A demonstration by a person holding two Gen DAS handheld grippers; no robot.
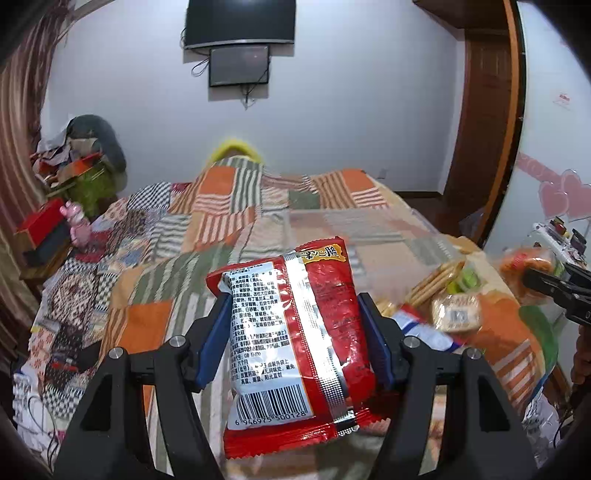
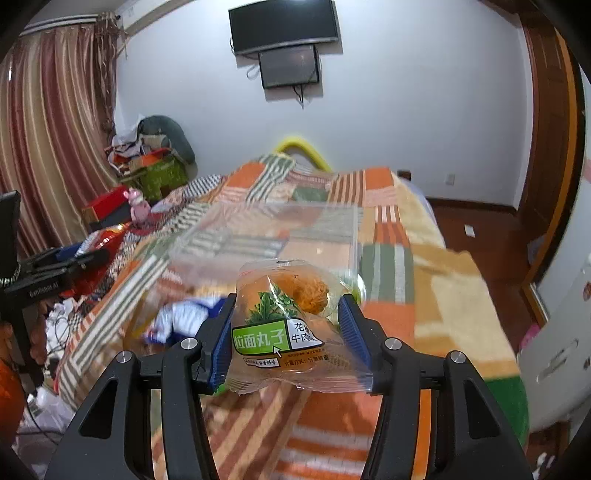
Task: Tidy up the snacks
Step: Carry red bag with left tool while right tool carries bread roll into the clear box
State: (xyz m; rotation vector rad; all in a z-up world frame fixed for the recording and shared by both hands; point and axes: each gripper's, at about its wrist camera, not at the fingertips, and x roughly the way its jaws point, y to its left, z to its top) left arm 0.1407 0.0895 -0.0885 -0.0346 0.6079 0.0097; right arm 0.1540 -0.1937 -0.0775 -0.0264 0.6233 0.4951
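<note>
My left gripper (image 1: 293, 306) is shut on a red snack packet (image 1: 295, 339) with a white back label and barcode, held above the patchwork bed. My right gripper (image 2: 290, 302) is shut on a clear packet of orange noodle balls with a green label (image 2: 284, 325), also held above the bed. A clear plastic box (image 2: 280, 229) lies on the blanket ahead; it also shows in the left wrist view (image 1: 354, 229). A pile of loose snacks (image 1: 447, 295), crackers and a blue-white packet, lies on the bed at right. The right gripper shows at the left view's right edge (image 1: 554, 291).
The patchwork blanket (image 1: 155, 266) covers the bed. A side table with red boxes (image 1: 40, 225) and a pink toy (image 1: 77, 221) stands at left. Curtains hang at left, a TV (image 2: 284, 26) is on the far wall, a wooden door frame at right.
</note>
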